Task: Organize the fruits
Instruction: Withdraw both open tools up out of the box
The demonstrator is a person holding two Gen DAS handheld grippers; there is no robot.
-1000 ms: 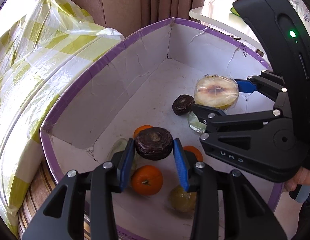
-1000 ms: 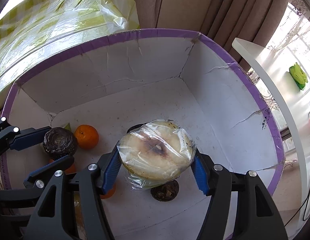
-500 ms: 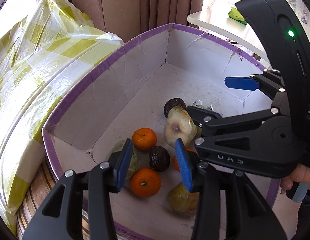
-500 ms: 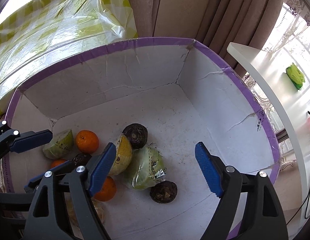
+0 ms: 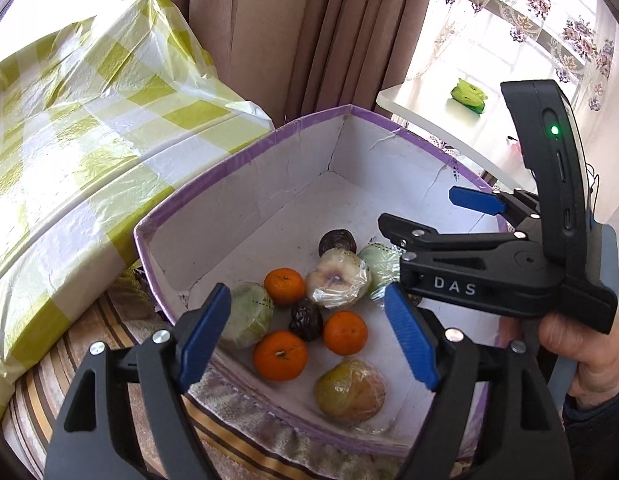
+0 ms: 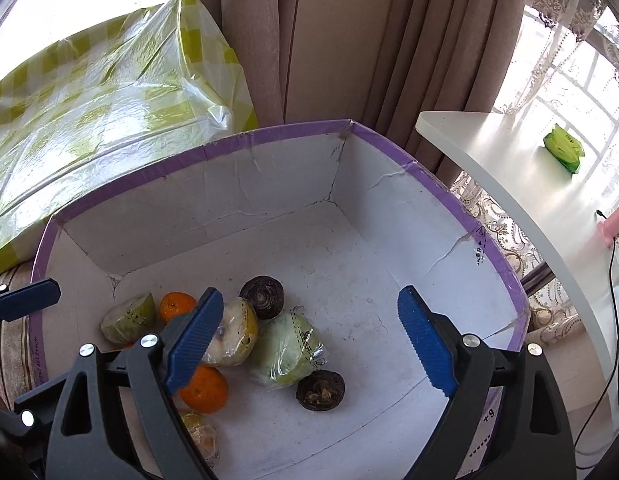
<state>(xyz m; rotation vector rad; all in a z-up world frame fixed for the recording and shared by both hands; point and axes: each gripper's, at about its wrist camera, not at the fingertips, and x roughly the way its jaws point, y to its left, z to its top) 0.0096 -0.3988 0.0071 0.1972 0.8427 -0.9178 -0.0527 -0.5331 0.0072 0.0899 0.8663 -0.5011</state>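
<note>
fruit sits loose on the floor of a white cardboard box point(image 6: 269, 184) with a purple-taped rim, bunched toward its near left part: three tangerines point(image 5: 284, 286), two wrapped green halves point(image 5: 247, 316), a wrapped pale cut fruit point(image 5: 337, 283), a wrapped yellow-green fruit point(image 5: 349, 394) nearest the front wall, and three dark wrinkled fruits point(image 6: 262, 297). the far and right parts of the box floor lie bare, up to cracked white walls. left gripper point(image 5: 307, 338) hangs above the near rim with its blue pads apart and nothing between them; its jaws have just been opening. right gripper point(image 6: 309, 340) hangs over the middle of the box, jaws spread wide and holding nothing, also just opened; the pale cut fruit lies under its left pad, clear of it. a hand point(image 5: 577, 356) holds the right gripper's handle at the right edge of the left view. the letters "das" are printed in white on the right gripper's side. small dark print runs along the box's right wall near the rim and down its left wall, too small to read. a yellow-checked plastic cover point(image 6: 101, 120) lies against the box's left side, brown curtains point(image 6: 349, 40) hang behind it, and a white table point(image 6: 509, 168) with a green packet point(image 6: 563, 148) stands just to its right.
</note>
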